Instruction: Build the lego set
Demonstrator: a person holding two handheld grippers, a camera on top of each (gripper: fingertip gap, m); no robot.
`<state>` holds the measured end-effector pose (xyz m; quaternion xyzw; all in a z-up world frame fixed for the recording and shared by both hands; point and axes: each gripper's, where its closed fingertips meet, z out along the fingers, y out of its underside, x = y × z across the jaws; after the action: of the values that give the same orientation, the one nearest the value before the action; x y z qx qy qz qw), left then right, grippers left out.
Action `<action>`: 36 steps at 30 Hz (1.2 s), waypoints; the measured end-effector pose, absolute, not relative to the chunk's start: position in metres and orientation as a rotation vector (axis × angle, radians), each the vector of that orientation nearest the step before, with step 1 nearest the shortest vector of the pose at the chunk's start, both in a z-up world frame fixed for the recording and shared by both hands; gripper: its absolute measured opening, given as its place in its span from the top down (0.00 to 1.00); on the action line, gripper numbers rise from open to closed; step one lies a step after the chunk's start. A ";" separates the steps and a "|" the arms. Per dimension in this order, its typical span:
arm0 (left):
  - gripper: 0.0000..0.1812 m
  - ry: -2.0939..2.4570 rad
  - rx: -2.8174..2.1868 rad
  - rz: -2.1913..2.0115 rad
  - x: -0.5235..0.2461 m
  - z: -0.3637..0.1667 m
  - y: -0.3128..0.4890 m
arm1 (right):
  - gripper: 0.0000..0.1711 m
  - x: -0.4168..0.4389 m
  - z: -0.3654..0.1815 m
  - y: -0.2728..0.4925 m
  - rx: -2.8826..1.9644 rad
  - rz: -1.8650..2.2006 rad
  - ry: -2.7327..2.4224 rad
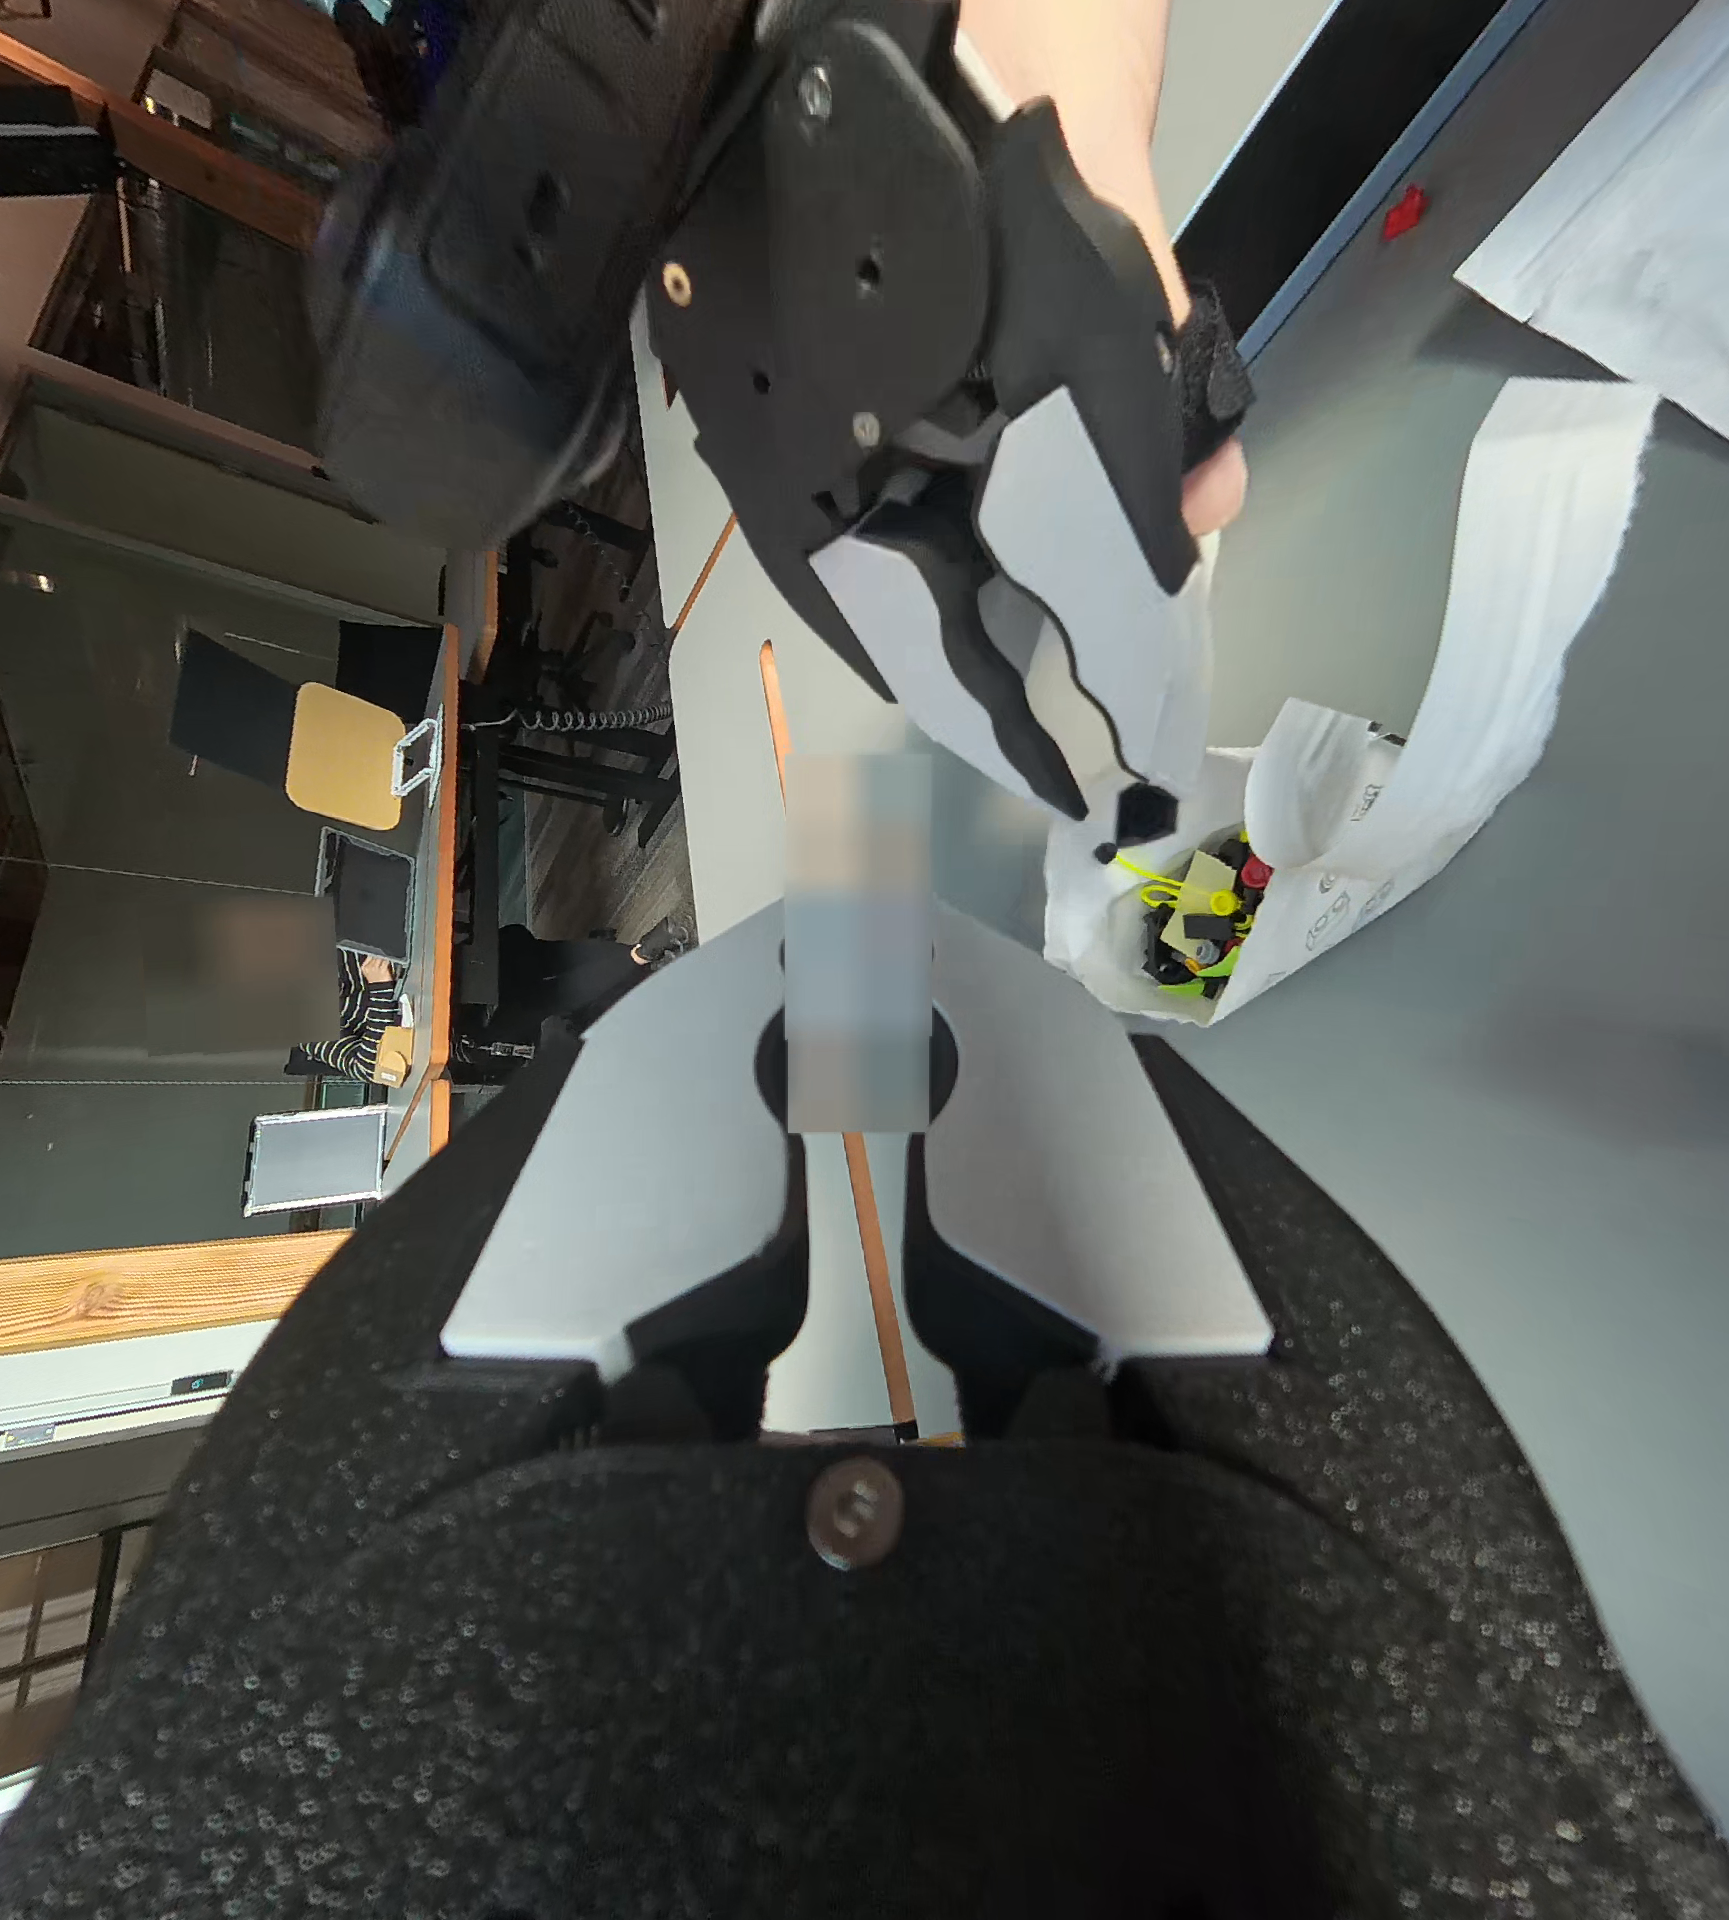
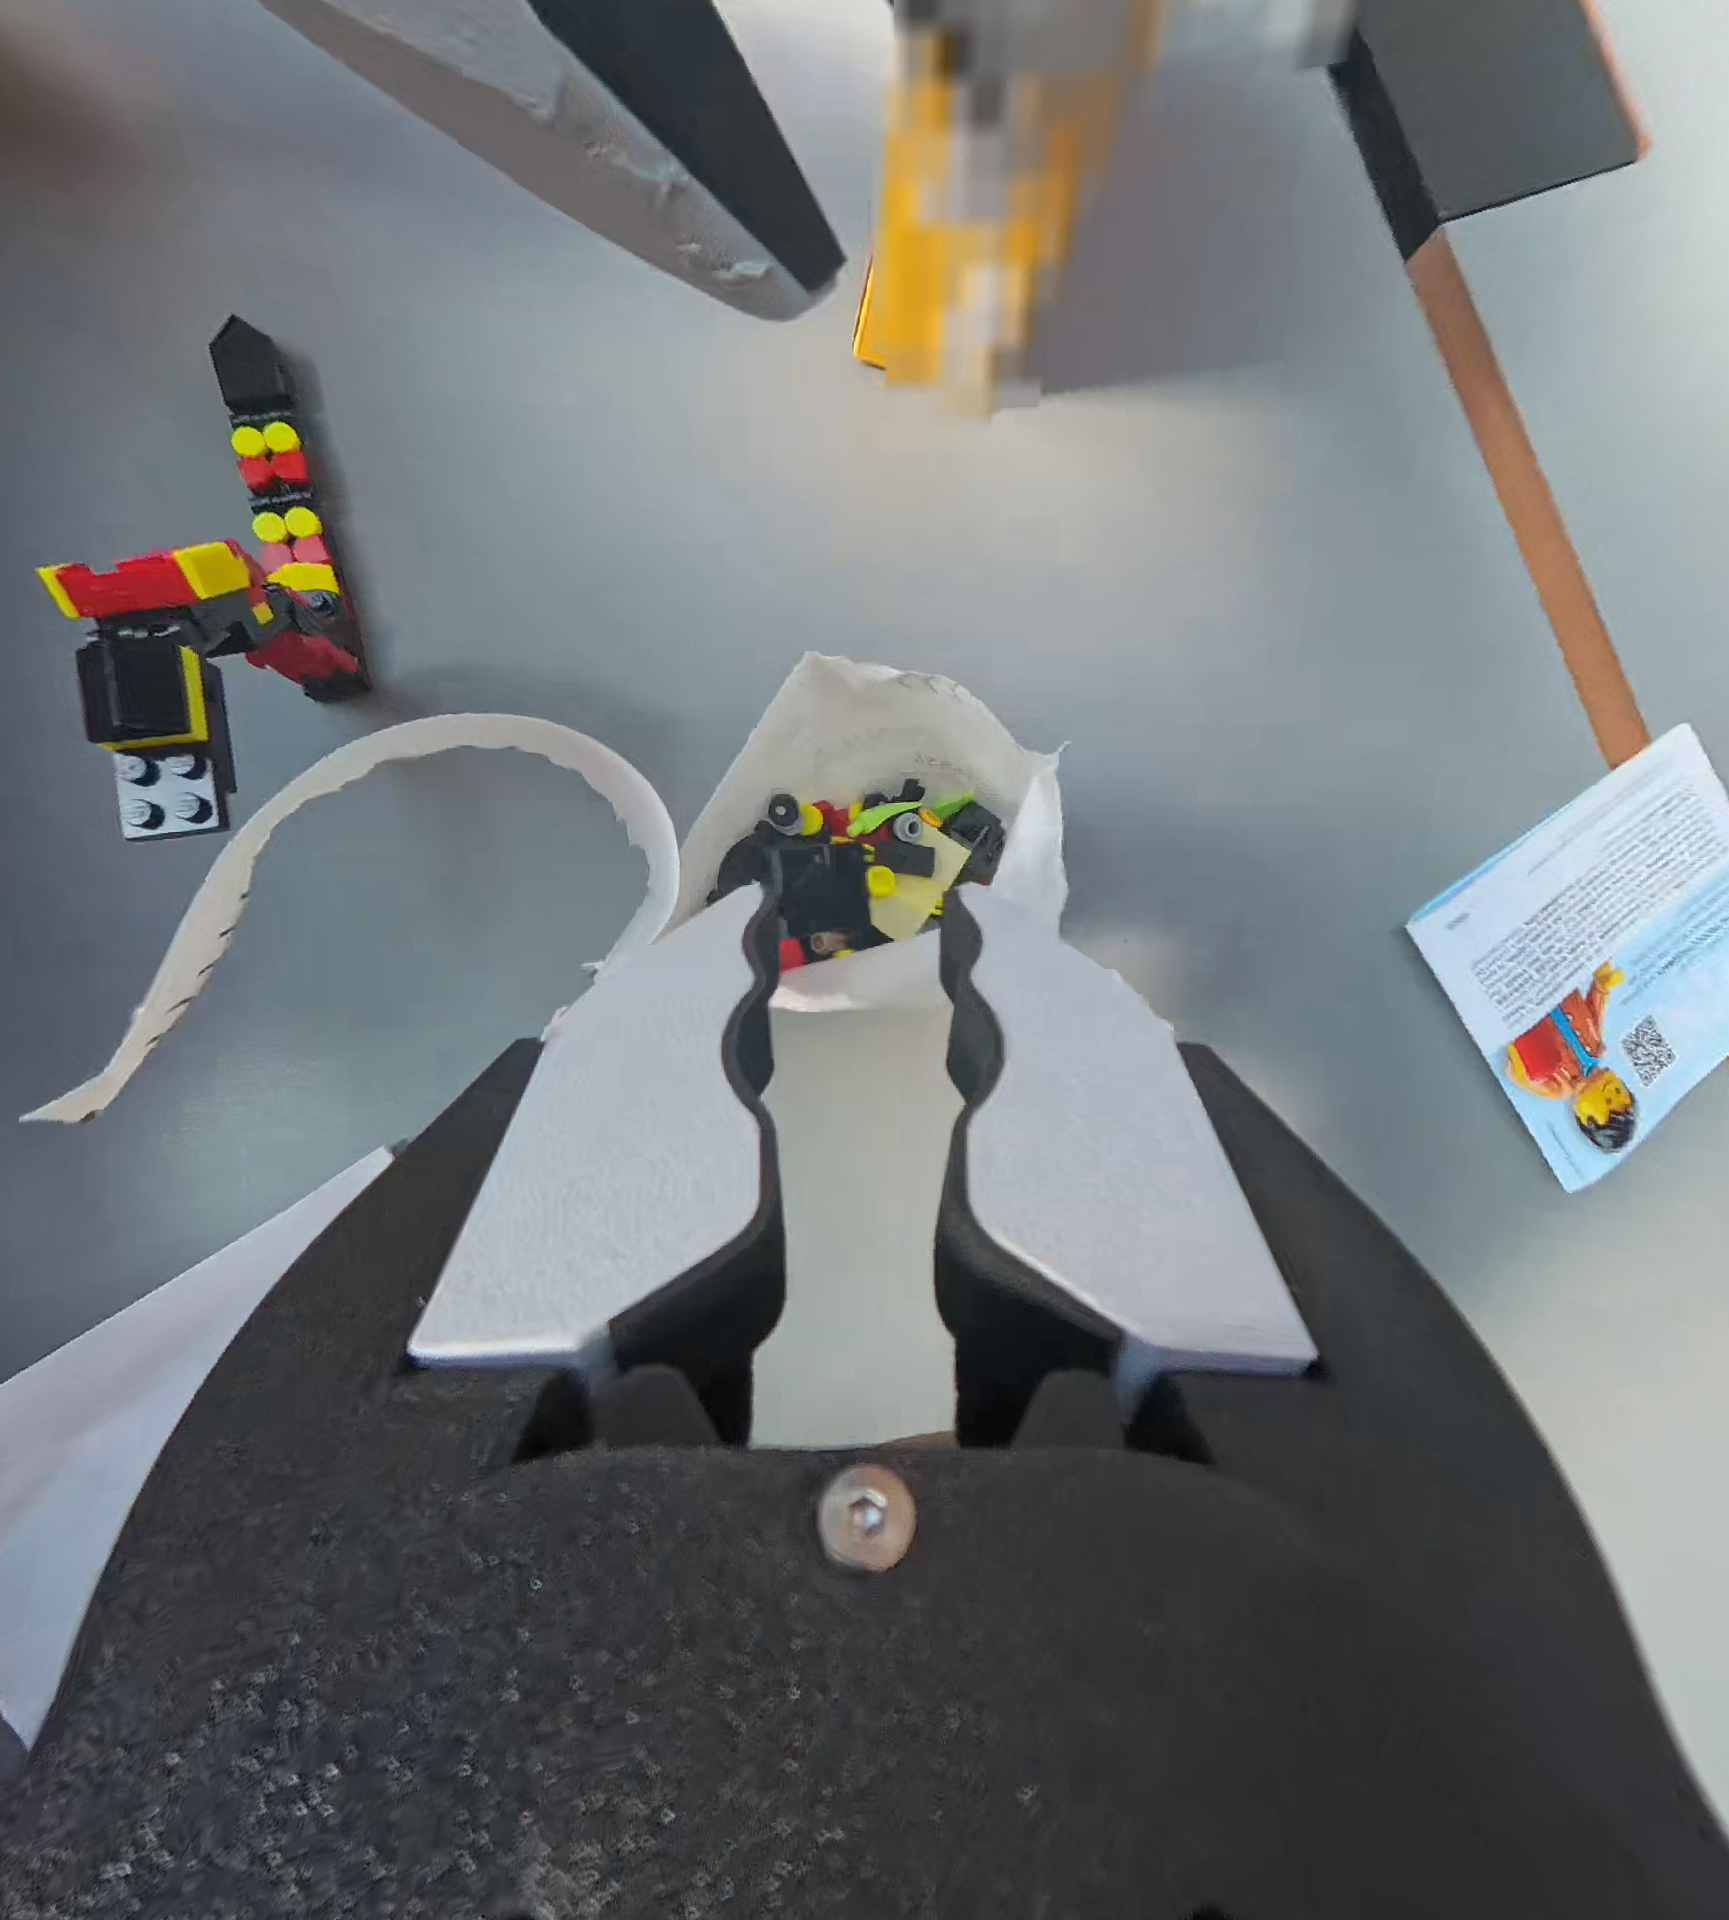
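Observation:
A torn-open white paper bag (image 2: pixel 881 717) lies on the grey table (image 2: pixel 1151 623) and holds several small black, yellow, red and green lego pieces (image 2: pixel 839 873). My right gripper (image 2: pixel 858 914) is open, with its fingertips at the bag's mouth on either side of the pile. I cannot tell whether they touch a piece. A part-built red, yellow and black lego model (image 2: pixel 205 603) lies to the left. My left gripper (image 1: pixel 860 935) is open, empty and raised beside the bag (image 1: pixel 1286 831). The right gripper (image 1: pixel 1130 800) shows there above the pieces (image 1: pixel 1198 914).
A torn paper strip (image 2: pixel 403 790) curls left of the bag. A printed leaflet (image 2: pixel 1618 956) lies at the table's orange edge (image 2: pixel 1525 499). White paper (image 2: pixel 60 1455) lies near left. The left gripper's finger (image 2: pixel 694 156) hangs above. A dark box (image 2: pixel 1494 104) stands far right. The left gripper's tips are roughly 10 centimetres from the right gripper's.

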<state>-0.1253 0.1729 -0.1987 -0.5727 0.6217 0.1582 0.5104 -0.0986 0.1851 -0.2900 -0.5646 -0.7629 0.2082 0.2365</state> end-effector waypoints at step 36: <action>0.93 1.109 -1.610 0.420 -0.148 -0.189 0.065 | 0.94 -0.073 -0.278 0.192 -1.286 0.391 -2.313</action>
<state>-0.1477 0.0655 -0.1891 -0.6774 0.4667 0.1765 0.5405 -0.0728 0.1919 -0.2784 -0.4678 -0.8411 0.1421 0.2313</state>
